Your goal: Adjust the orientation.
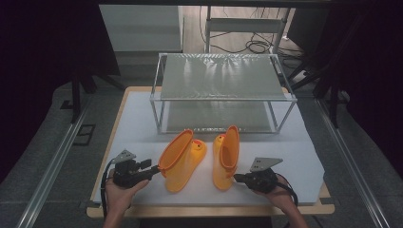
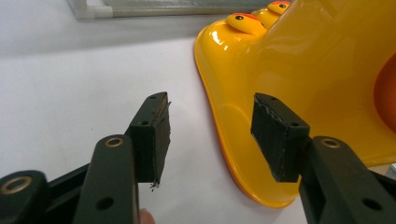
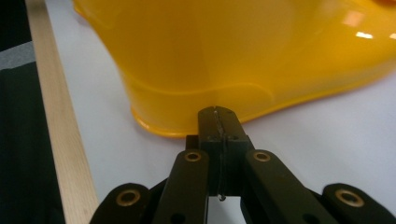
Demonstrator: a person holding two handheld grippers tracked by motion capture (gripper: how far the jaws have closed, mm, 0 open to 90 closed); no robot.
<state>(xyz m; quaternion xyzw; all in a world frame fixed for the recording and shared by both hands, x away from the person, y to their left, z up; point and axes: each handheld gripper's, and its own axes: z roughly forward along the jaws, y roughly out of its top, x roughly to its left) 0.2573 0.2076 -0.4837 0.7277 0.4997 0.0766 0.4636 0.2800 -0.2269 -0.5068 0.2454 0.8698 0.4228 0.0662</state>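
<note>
Both forearms come in from the bottom of the high view, each hand wrapped around a gripper body low over the bench. Left gripper (image 1: 154, 169) points right and slightly away from the person, fingers (image 2: 152, 135) spread wide with nothing pressed between them. Right gripper (image 1: 236, 177) points left toward the middle, fingers (image 3: 219, 123) closed flat against each other, nothing clamped. Grey three-cornered plates face up on both.

One camera sits high above the near edge of the counter (image 1: 142, 118) and looks forward and down. Two cameras ride low, very close to the yellow boots (image 1: 183, 159). The left boot (image 2: 299, 84) shows in the high and left gripper views.
</note>
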